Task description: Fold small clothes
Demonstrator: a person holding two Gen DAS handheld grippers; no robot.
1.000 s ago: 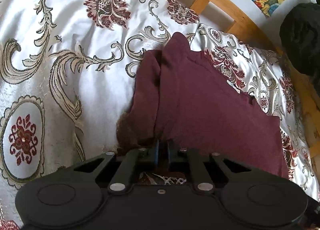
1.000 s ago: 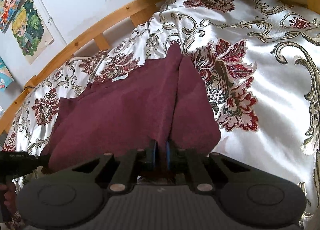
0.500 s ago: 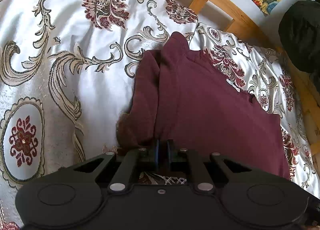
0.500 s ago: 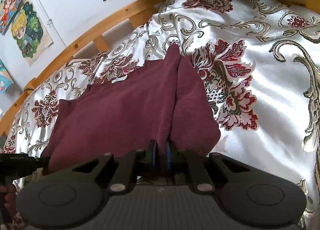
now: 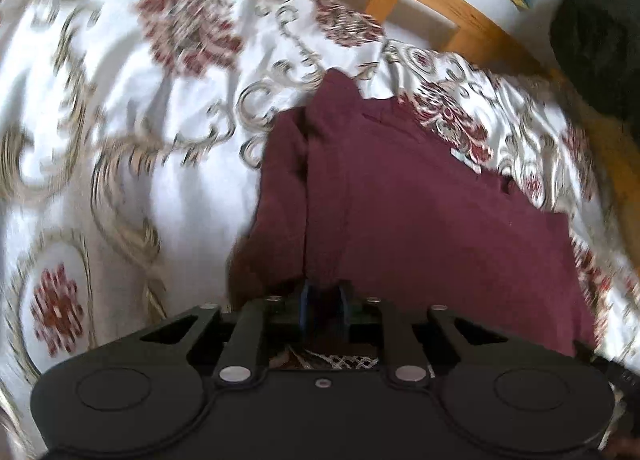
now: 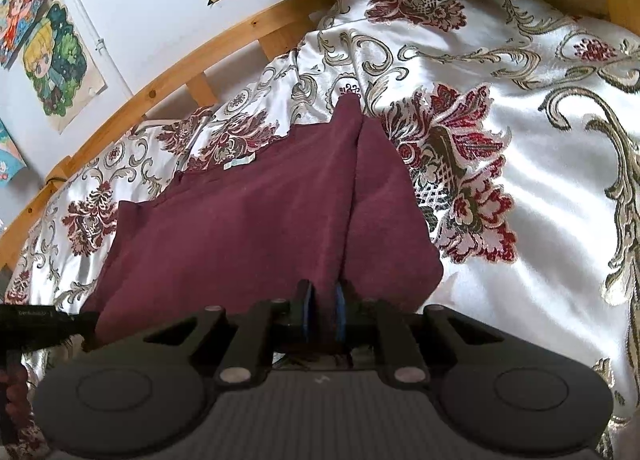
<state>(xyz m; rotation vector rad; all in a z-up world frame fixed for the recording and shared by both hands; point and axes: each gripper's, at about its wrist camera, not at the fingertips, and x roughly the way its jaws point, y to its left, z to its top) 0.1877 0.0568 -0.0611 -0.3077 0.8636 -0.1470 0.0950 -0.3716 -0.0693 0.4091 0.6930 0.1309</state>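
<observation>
A maroon garment (image 5: 420,211) lies stretched over a white bedspread with red and gold flowers (image 5: 120,139). My left gripper (image 5: 324,300) is shut on the garment's near left corner, with a fold hanging to its left. My right gripper (image 6: 322,300) is shut on the garment (image 6: 248,219) at its near right corner, a flap falling to its right. The cloth spans between the two grippers. The left gripper's body shows at the left edge of the right wrist view (image 6: 36,320). The left wrist view is motion-blurred.
A wooden bed rail (image 6: 168,91) runs along the far side, with a white wall and cartoon posters (image 6: 56,55) behind it. A dark rounded object (image 5: 600,43) sits at the upper right of the left wrist view. Bedspread (image 6: 540,179) extends right.
Both grippers keep their hold on the garment. The left wrist view has turned blurry from motion, and the cloth has shifted slightly in both views.
</observation>
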